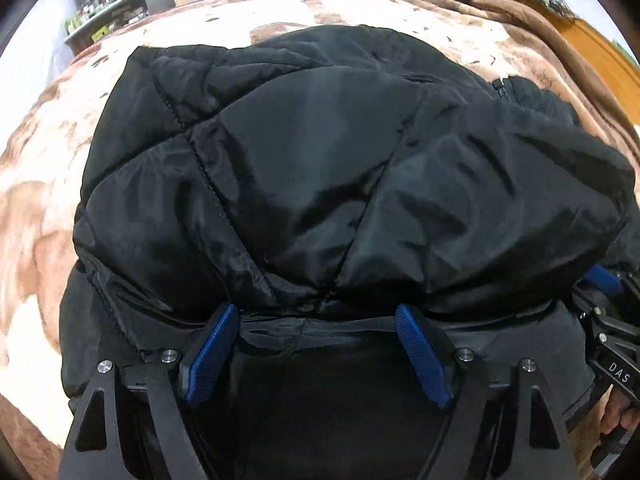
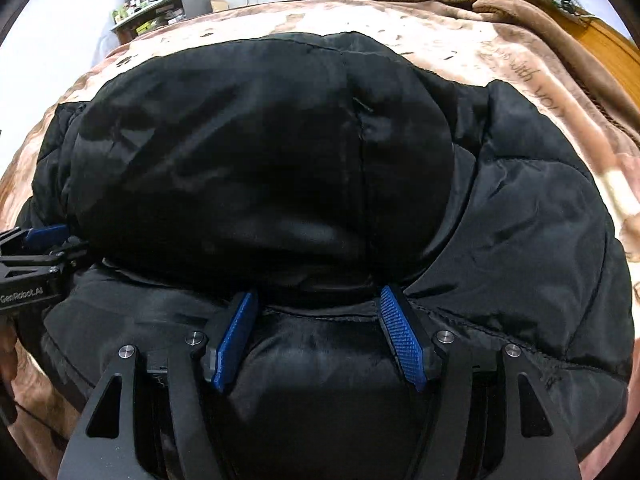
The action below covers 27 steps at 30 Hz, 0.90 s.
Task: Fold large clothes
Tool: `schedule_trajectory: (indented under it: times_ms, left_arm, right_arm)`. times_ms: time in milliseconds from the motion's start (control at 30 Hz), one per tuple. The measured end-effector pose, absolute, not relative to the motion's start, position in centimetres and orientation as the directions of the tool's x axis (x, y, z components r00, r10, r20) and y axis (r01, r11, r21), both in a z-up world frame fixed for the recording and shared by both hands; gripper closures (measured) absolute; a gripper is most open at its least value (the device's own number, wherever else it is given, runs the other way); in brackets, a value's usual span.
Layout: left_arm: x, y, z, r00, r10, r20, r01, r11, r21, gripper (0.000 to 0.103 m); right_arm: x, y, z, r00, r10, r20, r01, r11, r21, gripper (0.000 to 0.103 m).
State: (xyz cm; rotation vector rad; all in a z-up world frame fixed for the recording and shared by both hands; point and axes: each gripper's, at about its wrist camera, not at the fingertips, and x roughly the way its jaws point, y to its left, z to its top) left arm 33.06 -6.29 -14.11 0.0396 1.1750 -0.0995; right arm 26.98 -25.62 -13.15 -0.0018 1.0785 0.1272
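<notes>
L gripper (image 1: 316, 320) first: I had its blue pads (image 1: 210, 354) spread wide, angled steeply down at the near hem of the black puffer jacket (image 1: 304, 168). Fabric edge ran between the pads but neither pad pressed on it, so nothing pinched. The jacket lay bunched and doubled over on the brown-and-cream blanket (image 1: 36, 184) covering the bed, nearer the bed's near edge than its far edge, w/ bare blanket showing on both sides and beyond it. R gripper (image 2: 318, 300) sat just beside the L one; I also saw it at the right edge of the L view. Its jaws were apart too, pads either side of a fold at the near hem, not clamping it. Far left past the bed's far-left corner: a cluttered shelf (image 2: 160, 8). Far right: a wooden headboard (image 2: 608, 40).
</notes>
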Motion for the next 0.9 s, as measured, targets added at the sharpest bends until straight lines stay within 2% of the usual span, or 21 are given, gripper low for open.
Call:
schedule_trajectory:
  times_ms: [133,267,367,433,533,633,700,900]
  left_arm:
    - [32.2,-5.9,-13.0,0.408,-0.050,-0.912,0.092,0.996,-0.013,0.022]
    - [31.2,-4.4,-9.5,0.430,-0.096,-0.898,0.085,0.994,-0.066,0.023]
    - [30.2,-2.7,-6.9,0.507,-0.029,-0.861,0.060,0.998,0.002,0.023]
    - [29.7,-1.6,-6.1,0.532,0.033,-0.846,0.027,0.998,0.056,0.023]
    - [30.2,-0.6,-8.7,0.452,0.088,-0.888,0.023,0.994,0.110,0.024]
    - [30.0,-1.0,-10.9,0.457,0.112,-0.882,0.032,0.989,0.142,0.024]
    - [30.0,-1.3,-12.3,0.439,0.111,-0.892,0.023,0.991,0.135,0.023]
    - [30.9,-1.2,-14.4,0.409,0.089,-0.908,0.005,0.995,0.099,0.022]
  right_arm:
    - [26.8,-25.5,-12.3,0.464,0.091,-0.881,-0.105,0.993,0.047,0.039]
    - [26.4,-27.2,-8.9,0.485,0.153,-0.861,-0.127,0.986,0.104,0.040]
    - [24.8,-29.8,-5.2,0.597,0.123,-0.793,-0.078,0.992,0.096,0.040]
    - [24.7,-31.1,-4.7,0.599,0.093,-0.795,-0.063,0.996,0.070,0.040]
    - [25.6,-32.7,-7.1,0.541,-0.036,-0.840,-0.021,0.998,-0.056,0.040]
    - [26.1,-33.9,-9.8,0.489,0.006,-0.872,-0.022,1.000,-0.005,0.039]
    - [26.4,-33.2,-10.8,0.478,-0.019,-0.878,-0.042,0.998,-0.044,0.039]
    - [27.3,-34.2,-12.9,0.434,0.024,-0.900,-0.027,1.000,0.014,0.039]
